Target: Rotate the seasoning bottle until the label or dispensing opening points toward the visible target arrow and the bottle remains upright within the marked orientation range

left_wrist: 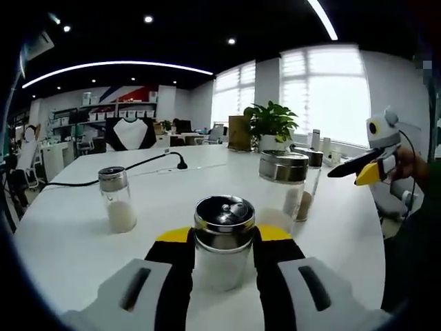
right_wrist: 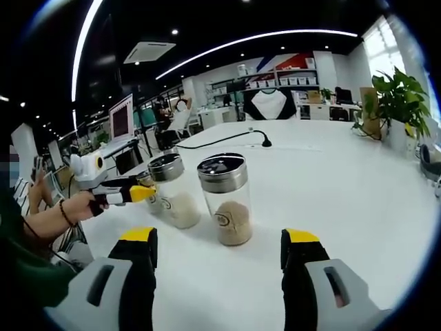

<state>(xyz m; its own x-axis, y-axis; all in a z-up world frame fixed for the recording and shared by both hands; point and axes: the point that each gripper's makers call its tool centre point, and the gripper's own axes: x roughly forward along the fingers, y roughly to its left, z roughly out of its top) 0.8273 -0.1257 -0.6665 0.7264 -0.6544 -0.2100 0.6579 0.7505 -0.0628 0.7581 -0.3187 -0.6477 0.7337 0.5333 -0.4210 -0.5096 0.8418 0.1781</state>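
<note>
Between left gripper (left_wrist: 222, 245) jaws — seasoning bottle (left_wrist: 222, 241) upright, label unreadable.

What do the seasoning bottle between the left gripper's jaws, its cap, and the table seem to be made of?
Seasoning bottle: clear body, likely glass or hard plastic, since pale contents show through. Its cap: apparently polished metal, mirroring the ceiling lights, with darker patches on top that I can't identify. Table: smooth white top with a soft sheen, probably laminate or painted board; the look leaves it open.
</note>
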